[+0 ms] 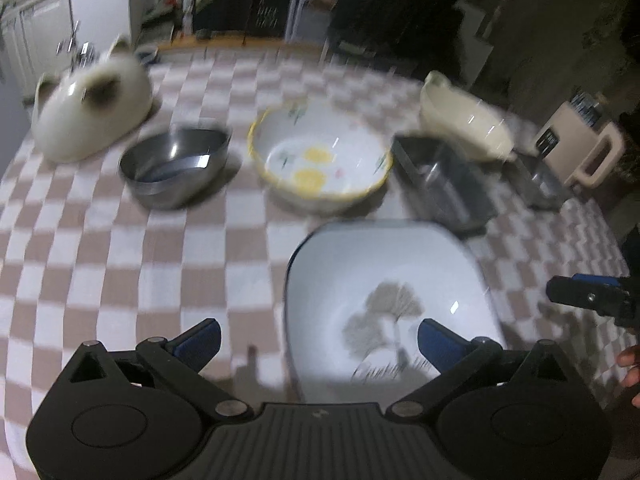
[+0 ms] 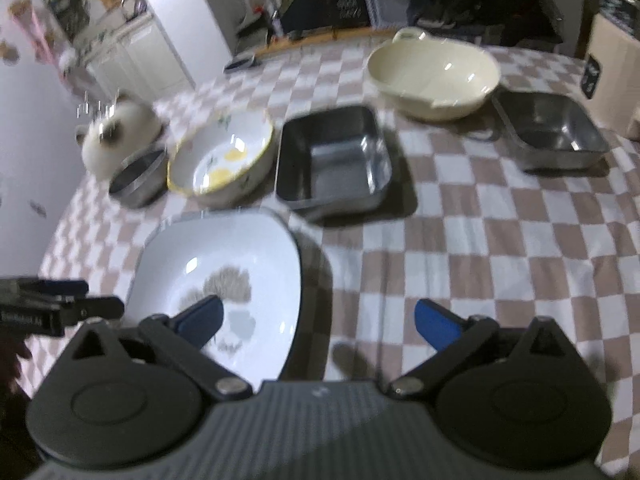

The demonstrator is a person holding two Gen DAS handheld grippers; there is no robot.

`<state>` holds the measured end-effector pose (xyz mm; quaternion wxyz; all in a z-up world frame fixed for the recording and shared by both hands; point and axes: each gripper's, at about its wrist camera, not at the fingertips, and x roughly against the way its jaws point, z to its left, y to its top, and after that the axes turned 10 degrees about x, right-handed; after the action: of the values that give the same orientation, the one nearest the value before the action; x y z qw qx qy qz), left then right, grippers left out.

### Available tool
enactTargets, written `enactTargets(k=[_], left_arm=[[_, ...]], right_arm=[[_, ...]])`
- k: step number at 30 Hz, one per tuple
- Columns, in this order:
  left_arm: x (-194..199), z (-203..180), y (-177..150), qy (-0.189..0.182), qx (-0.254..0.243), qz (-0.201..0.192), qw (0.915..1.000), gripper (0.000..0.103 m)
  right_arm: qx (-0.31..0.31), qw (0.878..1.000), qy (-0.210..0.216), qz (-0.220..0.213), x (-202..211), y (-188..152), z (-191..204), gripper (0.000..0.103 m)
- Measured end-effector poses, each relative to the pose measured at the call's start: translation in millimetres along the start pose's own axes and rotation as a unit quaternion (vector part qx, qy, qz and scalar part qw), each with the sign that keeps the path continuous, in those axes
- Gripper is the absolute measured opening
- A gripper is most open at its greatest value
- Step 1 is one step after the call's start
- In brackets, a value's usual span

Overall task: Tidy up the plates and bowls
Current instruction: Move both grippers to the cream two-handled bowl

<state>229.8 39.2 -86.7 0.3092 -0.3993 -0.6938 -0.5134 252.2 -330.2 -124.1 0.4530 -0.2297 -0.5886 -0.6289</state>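
Observation:
A white square plate [image 1: 384,280] [image 2: 228,264] with a grey leaf print lies flat on the checked cloth, nearest to me. My left gripper [image 1: 318,340] is open above its left edge, nothing between the blue pads. My right gripper [image 2: 318,320] is open over its right edge, holding nothing. Behind the plate stand a round steel bowl [image 1: 176,164] [image 2: 138,176], a yellow-rimmed flowered bowl [image 1: 320,156] [image 2: 224,156], a square steel dish [image 1: 444,176] [image 2: 334,160], a cream handled bowl [image 1: 464,120] [image 2: 434,72] and a second steel dish [image 2: 550,132] [image 1: 540,184].
A white cat-shaped lidded dish [image 1: 92,112] [image 2: 116,136] stands at the back left. A cream jug [image 1: 580,148] is at the far right edge of the table [image 1: 100,280]. Kitchen cabinets and a chalkboard lie beyond. A hand [image 1: 630,364] shows at the right.

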Motion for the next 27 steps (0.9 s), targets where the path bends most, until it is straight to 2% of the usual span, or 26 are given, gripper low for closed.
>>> enactTargets(k=[4, 8, 13, 16, 20, 23, 27], left_arm=[[7, -24, 20, -0.014, -0.024, -0.037, 0.9989, 0.103], [1, -51, 46, -0.028, -0.069, -0.069, 0.9949, 0.103], [-18, -85, 86, -0.033, -0.125, -0.090, 0.9876, 0.103], [-33, -100, 115, -0.040, -0.136, -0.087, 0.9861, 0.103], [-60, -120, 152, -0.068, -0.132, -0.059, 0.9872, 0.103], [-85, -142, 177, -0.059, -0.151, -0.043, 0.9858, 0.103], [-115, -178, 202, -0.047, -0.215, -0.068, 0.9731, 0.103]], right_arm=[[-0.042, 0.998, -0.009, -0.050, 10, 7, -14, 0.103], [-0.098, 0.988, -0.028, -0.118, 14, 16, -30, 0.103], [-0.171, 0.973, -0.044, -0.147, 1, 34, -52, 0.103], [-0.224, 0.960, -0.047, -0.163, -11, 45, -66, 0.103], [-0.303, 0.933, -0.049, -0.188, -29, 50, -88, 0.103], [-0.342, 0.917, -0.053, -0.195, -46, 53, -106, 0.103], [-0.414, 0.892, -0.033, -0.179, -71, 56, -131, 0.103]])
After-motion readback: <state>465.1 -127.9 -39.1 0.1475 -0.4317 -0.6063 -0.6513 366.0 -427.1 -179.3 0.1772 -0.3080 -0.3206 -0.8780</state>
